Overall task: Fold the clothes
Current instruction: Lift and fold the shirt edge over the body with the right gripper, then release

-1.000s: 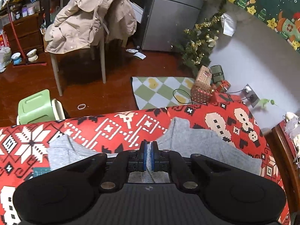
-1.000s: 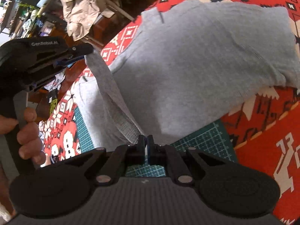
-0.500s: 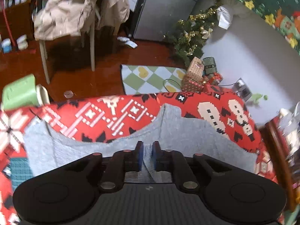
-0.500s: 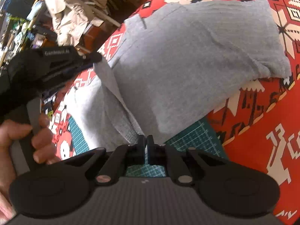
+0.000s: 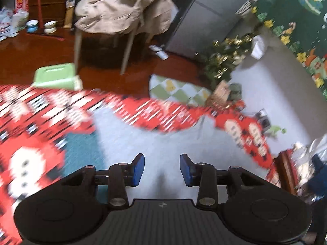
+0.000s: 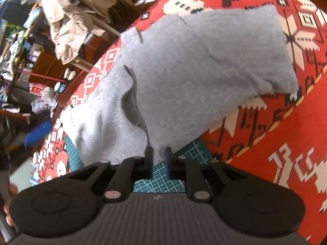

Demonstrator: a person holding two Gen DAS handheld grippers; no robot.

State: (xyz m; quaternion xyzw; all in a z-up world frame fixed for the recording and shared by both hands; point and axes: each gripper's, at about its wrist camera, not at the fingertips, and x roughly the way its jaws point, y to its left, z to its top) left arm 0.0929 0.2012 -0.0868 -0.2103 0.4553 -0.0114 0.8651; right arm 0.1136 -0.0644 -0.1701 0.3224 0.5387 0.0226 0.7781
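Looking along the left gripper (image 5: 162,169), its two blue pads (image 5: 137,169) stand well apart and the jaws are opening, with nothing pinched between them. The grey garment (image 5: 159,143) lies just beyond and below the fingertips as a pale, badly blurred sheet, spreading away from the gripper on both sides. It lies on a red patterned cloth (image 5: 40,122), which fills the area left of the gripper and runs on past the garment; a patch of teal mat (image 5: 81,151) shows beside the left finger. Farther off, a chair draped with a beige coat (image 5: 124,6) stands on a dark wooden floor.

In the right wrist view, the right gripper (image 6: 159,159) has a narrow gap between its fingers and its jaws are opening too; the garment's near hem sits just past the tips, and no fabric is between them. The grey garment (image 6: 194,67) stretches away ahead, folded over itself, with a loose fold ahead and left of the gripper. A green gridded mat (image 6: 159,181) shows directly under the fingers, the red patterned cloth (image 6: 276,134) to the right.
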